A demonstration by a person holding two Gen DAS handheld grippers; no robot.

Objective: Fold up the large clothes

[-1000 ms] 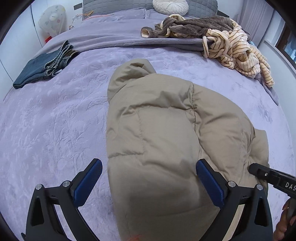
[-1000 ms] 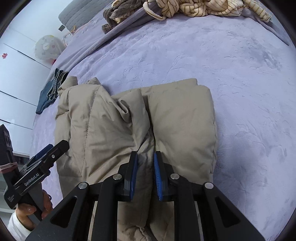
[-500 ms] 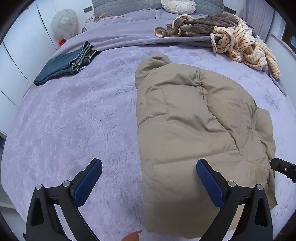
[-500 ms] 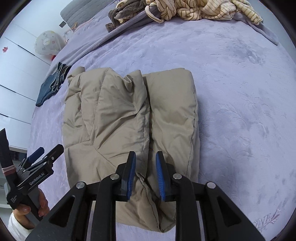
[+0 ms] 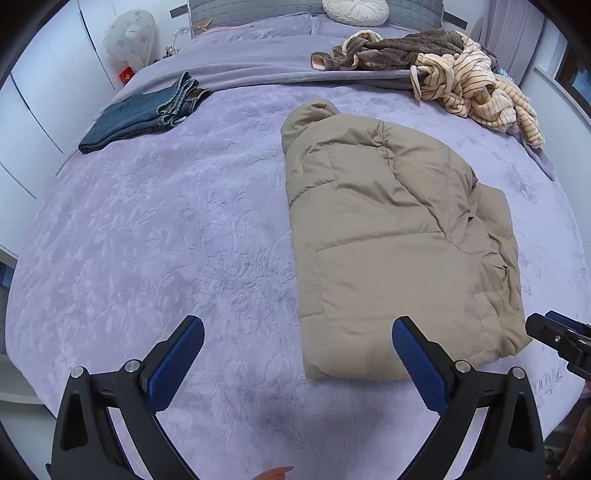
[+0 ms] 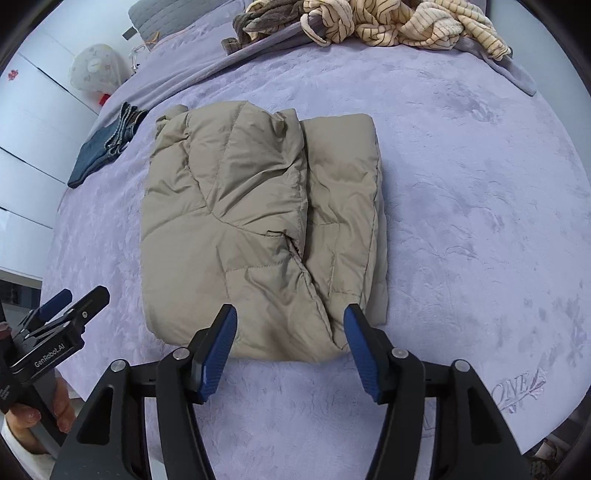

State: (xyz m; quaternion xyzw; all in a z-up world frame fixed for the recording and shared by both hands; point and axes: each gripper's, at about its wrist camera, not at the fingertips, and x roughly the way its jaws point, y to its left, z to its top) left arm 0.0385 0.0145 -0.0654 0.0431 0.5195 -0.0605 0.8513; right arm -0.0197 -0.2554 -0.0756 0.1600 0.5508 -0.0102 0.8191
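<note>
Bed (image 5: pixel 155 229) covered by a lilac embossed blanket, seen filling both views. Tan puffer jacket (image 5: pixel 391 236) is laid on it right of centre in the left wrist view, folded into a rough rectangle; quilted panels are seen across the top, and one side is doubled over so that a long fold seam runs down it (image 6: pixel 303 206). The hood end is pointed toward the headboard, the hem end toward the near edge of the bed. Striped cream garment (image 5: pixel 476 88) is heaped with a brown fleece (image 5: pixel 399 51) at the far right, well apart from the jacket. Folded jeans (image 5: pixel 140 114) are set at the far left. A white fan (image 5: pixel 129 37) is seen beside the bed, and a round cushion (image 5: pixel 354 11) at the headboard. Left gripper (image 5: pixel 297 350) is held spread wide above the blanket, nothing between its blue pads, its right finger in front of the jacket's near corner. Right gripper (image 6: pixel 290 343) is likewise parted and empty at the hem edge; contact with the fabric cannot be told. Compared with a second ago, the right gripper's fingers, then pinched together on the jacket's fold, have been released and drawn back, and the left gripper has been pulled away, so that the whole jacket is now seen lying flat.
</note>
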